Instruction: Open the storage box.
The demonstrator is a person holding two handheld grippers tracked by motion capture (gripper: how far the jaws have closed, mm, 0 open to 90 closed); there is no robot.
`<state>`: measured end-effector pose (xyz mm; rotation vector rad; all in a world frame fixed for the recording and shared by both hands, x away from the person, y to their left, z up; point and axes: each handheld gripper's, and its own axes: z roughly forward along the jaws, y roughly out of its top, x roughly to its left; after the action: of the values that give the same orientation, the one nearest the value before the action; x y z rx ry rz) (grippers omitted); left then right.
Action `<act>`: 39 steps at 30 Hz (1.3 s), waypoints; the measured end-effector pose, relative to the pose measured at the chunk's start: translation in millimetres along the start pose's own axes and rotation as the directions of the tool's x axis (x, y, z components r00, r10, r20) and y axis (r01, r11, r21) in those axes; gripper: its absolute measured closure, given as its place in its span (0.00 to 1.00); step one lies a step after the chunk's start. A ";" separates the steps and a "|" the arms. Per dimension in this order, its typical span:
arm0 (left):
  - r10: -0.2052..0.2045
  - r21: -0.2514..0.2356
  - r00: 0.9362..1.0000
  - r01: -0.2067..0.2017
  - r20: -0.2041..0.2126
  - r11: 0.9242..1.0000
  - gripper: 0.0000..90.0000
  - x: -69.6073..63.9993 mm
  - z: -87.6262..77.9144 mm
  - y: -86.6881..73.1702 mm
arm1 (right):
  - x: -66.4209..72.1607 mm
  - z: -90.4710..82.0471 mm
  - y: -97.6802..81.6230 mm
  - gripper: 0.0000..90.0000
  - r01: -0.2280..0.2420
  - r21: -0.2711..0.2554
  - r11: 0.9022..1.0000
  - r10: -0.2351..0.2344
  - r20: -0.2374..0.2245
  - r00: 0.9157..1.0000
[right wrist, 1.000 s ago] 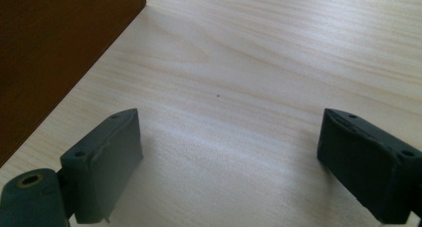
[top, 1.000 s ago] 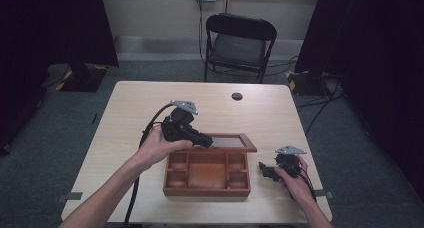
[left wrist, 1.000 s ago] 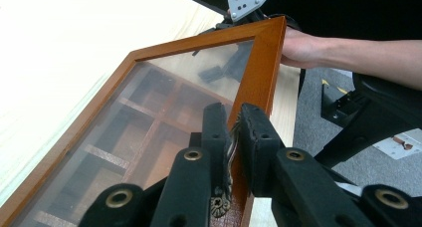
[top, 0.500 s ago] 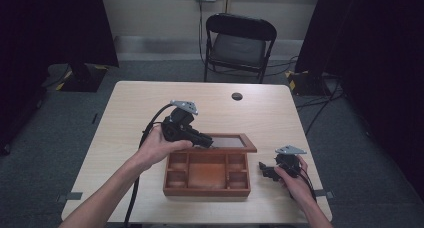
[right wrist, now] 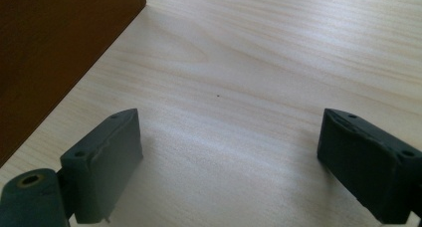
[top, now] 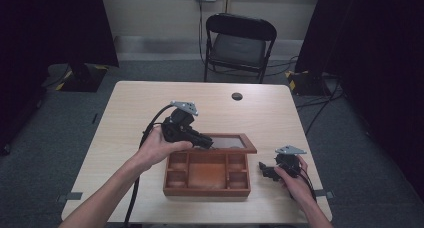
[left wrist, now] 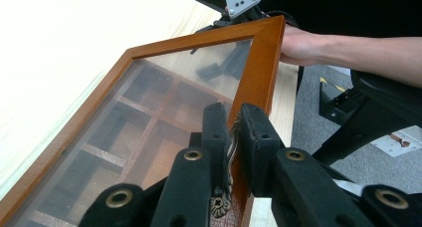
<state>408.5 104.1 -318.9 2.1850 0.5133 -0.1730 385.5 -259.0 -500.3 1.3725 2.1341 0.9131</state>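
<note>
A brown wooden box [top: 206,175] with several compartments sits near the table's front edge. Its glass-paned lid [top: 227,143] is raised and tilted back. My left gripper [top: 207,142] is shut on the lid's front rail. In the left gripper view the jaws pinch the small metal clasp [left wrist: 230,137] on the lid frame [left wrist: 261,62], and the compartments show through the glass. My right gripper [top: 263,169] rests on the table just right of the box. It stands open [right wrist: 229,137] with bare wood between its fingers, and the box wall [right wrist: 54,48] is at its left.
A small dark round disc [top: 237,96] lies on the table [top: 150,103] near its far edge. A black folding chair [top: 240,40] stands beyond the table. The left gripper's cable [top: 145,138] trails off the front edge. Dark curtains hang at both sides.
</note>
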 end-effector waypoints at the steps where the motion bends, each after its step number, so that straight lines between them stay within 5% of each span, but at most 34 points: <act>1: 0.000 0.001 1.000 0.000 -0.001 1.000 0.91 -0.1 -0.1 0.1 | 0.0 -0.1 0.0 0.11 0.001 0.000 1.000 -0.001 -0.002 1.000; 39: 0.001 0.005 1.000 -0.001 -0.001 1.000 0.91 -1.2 0.3 0.8 | -0.1 0.0 0.0 0.11 0.001 0.000 1.000 -0.001 -0.002 1.000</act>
<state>407.8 103.2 -318.2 2.1902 0.5129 -0.1730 385.6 -259.0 -500.3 1.3710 2.1362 0.9140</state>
